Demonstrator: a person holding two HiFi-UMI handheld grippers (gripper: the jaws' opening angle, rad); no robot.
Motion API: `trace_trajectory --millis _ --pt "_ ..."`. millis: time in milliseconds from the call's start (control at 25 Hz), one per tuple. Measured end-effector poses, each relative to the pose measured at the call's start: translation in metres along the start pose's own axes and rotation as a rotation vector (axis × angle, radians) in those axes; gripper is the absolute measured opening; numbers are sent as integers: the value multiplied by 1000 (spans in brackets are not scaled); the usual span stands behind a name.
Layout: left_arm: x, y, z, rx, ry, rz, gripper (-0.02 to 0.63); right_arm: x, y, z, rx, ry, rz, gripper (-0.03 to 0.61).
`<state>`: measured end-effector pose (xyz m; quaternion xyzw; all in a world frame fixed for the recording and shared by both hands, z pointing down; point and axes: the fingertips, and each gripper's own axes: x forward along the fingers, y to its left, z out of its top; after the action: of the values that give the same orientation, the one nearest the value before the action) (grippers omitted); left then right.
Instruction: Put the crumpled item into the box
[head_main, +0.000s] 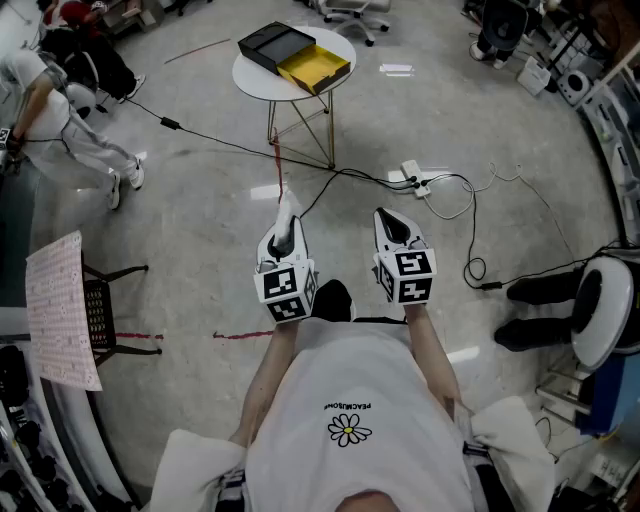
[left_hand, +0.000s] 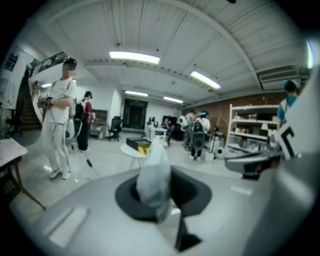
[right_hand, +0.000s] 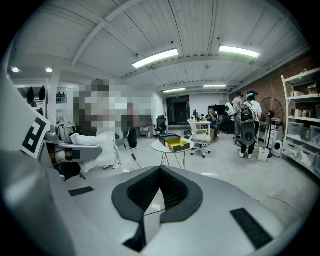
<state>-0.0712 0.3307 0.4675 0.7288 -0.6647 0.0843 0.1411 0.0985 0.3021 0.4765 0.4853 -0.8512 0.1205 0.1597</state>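
**A:** What has the left gripper (head_main: 286, 225) got?

**B:** A crumpled item (left_hand: 151, 172), white and a bit translucent. The jaws are clamped on it, and it bulges up out of the dark pads. Thin plastic or paper, I can't tell which.

**A:** And the right gripper (right_hand: 159, 175)?

**B:** Its jaws are pressed together with nothing between them. The ribbed pads meet along one seam.

**A:** How do the two sit?

**B:** Side by side in front of the person's chest, held level above the grey floor (head_main: 200, 260), both pointing forward. The marker cubes face up at the head camera.

**A:** Where's the box (head_main: 313, 66)?

**B:** Well ahead of both grippers, on a round white table (head_main: 246, 72) with thin gold legs. It lies open, one half yellow and the other black, the two halves touching. The crumpled item is nowhere near it, only in the left jaws.

**A:** Anything on the floor between?

**B:** A black cable (head_main: 220, 146) runs past the table legs to a white power strip (head_main: 412, 178), just ahead of the right gripper. A short red tape mark (head_main: 240, 335) lies to the left of the person.

**A:** Anyone else nearby?

**B:** A person in pale clothes (head_main: 75, 125) stands off to the far left, well apart from the table. More people stand at the back of the room in both gripper views.
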Motion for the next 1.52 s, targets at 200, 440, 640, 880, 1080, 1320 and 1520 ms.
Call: trace_trajectory --millis 200,440,640,880,1080,1320,1520 --pt "-1 3 -2 -18 3 4 41 -2 3 -1 -13 0 11 0" --pt "-1 2 2 -11 -4 2 41 0 -2 0 21 -12 13 0" --pt "7 9 2 -22 -10 14 41 6 -5 0 61 -25 37 0" --pt "46 13 10 -21 -17 13 41 31 -28 10 52 -31 45 0" --pt "93 26 31 -11 -27 12 41 63 -44 21 22 -21 38 0" --pt "162 47 67 15 -39 8 41 119 -63 49 26 -23 6 0" --pt "242 67 109 43 -80 6 41 185 -91 90 24 -41 -27 1"
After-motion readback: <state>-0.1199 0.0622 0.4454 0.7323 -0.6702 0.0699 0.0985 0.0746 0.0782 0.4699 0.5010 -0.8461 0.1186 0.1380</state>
